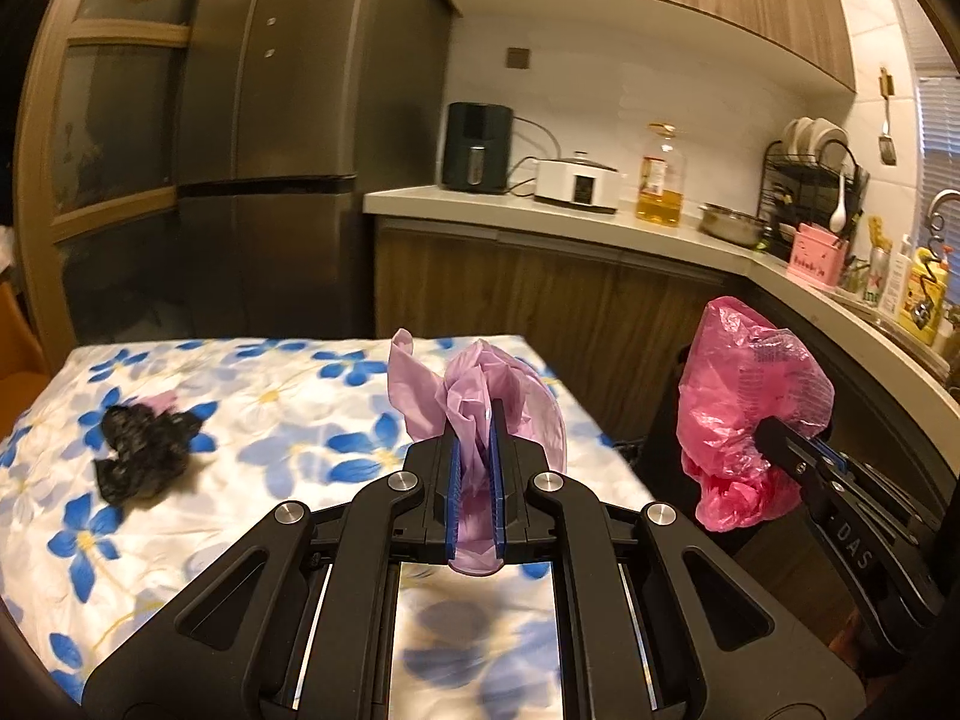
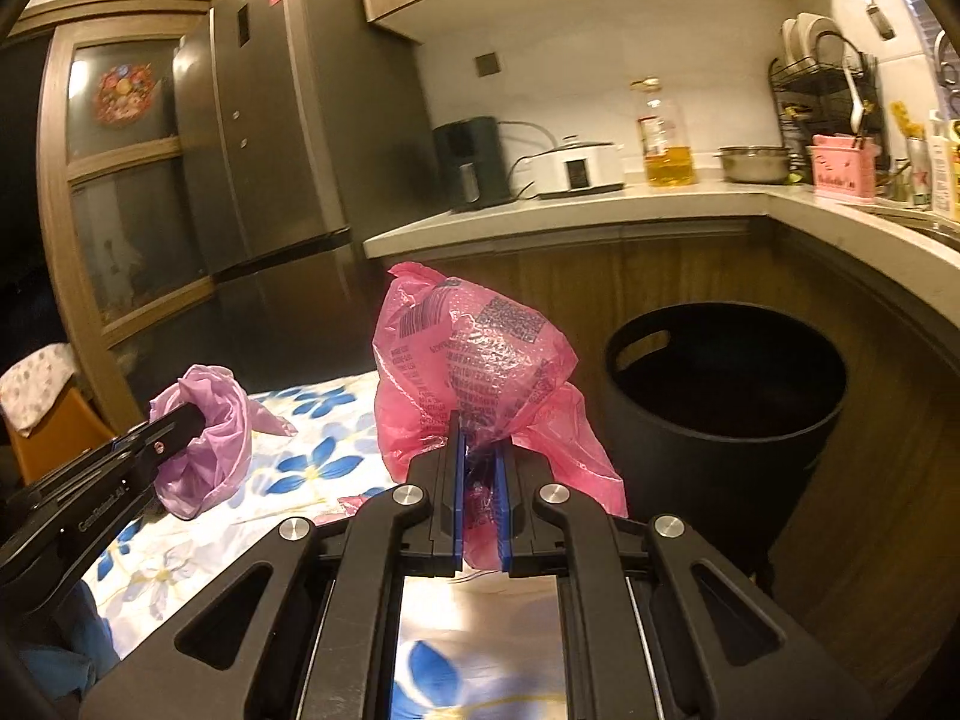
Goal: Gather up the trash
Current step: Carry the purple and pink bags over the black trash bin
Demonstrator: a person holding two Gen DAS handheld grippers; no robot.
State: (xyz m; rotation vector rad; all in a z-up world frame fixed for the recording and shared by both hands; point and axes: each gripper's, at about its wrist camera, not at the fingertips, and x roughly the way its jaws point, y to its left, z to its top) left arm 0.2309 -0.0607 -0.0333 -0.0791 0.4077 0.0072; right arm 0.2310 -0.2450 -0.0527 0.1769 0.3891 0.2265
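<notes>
My left gripper (image 1: 475,420) is shut on a crumpled lilac plastic bag (image 1: 468,390) and holds it above the floral-clothed table (image 1: 252,420). It also shows in the right wrist view (image 2: 204,438). My right gripper (image 2: 480,450) is shut on a crumpled pink plastic bag (image 2: 474,354), held past the table's right edge; it also shows in the left wrist view (image 1: 744,396). A black crumpled bag (image 1: 144,450) lies on the table at the left. A black round bin (image 2: 720,396) stands open on the floor to the right of the pink bag.
A kitchen counter (image 2: 600,210) runs behind with an air fryer (image 1: 477,147), a white cooker (image 1: 579,183), an oil bottle (image 1: 660,180), a steel bowl (image 2: 756,162) and a dish rack (image 1: 810,180). A dark fridge (image 1: 282,120) stands at the left.
</notes>
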